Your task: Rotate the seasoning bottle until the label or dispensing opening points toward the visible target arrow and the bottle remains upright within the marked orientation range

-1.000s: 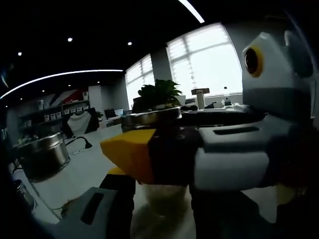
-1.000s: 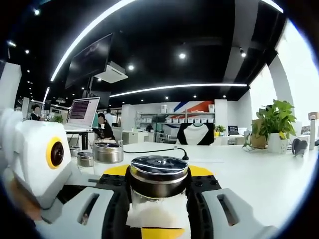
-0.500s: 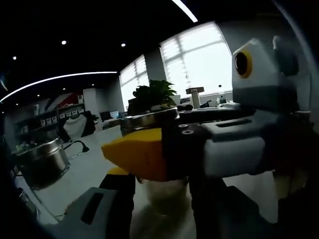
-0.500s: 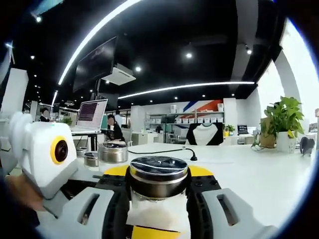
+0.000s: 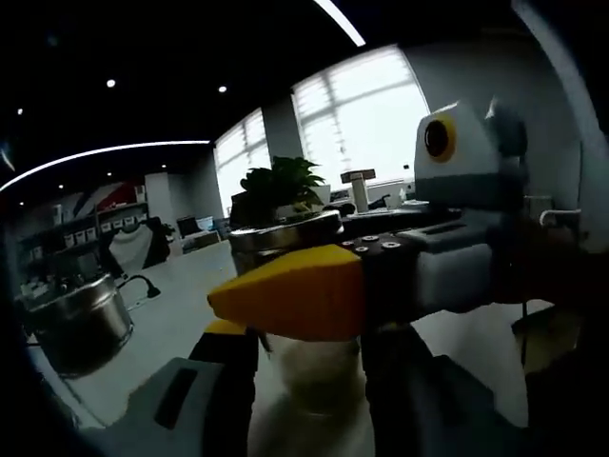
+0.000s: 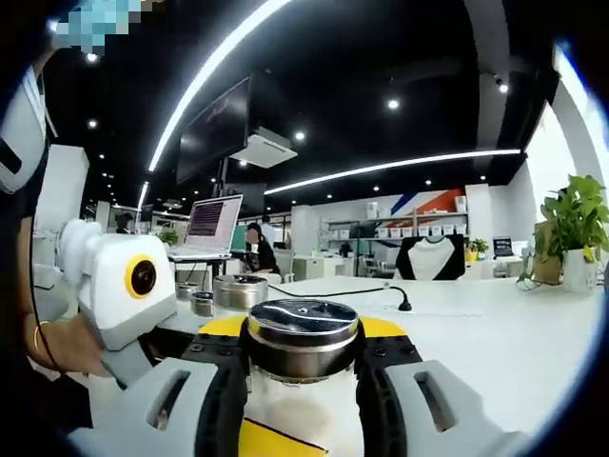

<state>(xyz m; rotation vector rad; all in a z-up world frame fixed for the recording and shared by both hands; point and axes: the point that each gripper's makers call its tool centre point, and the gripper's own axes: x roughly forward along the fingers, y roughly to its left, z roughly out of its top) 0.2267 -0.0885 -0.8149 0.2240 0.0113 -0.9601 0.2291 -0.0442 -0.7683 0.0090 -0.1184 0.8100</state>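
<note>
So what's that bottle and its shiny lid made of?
The lid looks like polished metal: dark, glossy, mirroring the ceiling lights. The bottle below seems to be clear glass or plastic, since pale contents show through; which one is hard to tell. The right gripper is shut on it.

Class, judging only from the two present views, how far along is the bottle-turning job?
Done: the right tongs are shut on the seasoning bottle below its metal cap, and it stands upright.
In hand: the left tongs also flank the bottle, so a turn could be under way.
Left: no arrow or label is readable, so alignment is unconfirmed.
</note>
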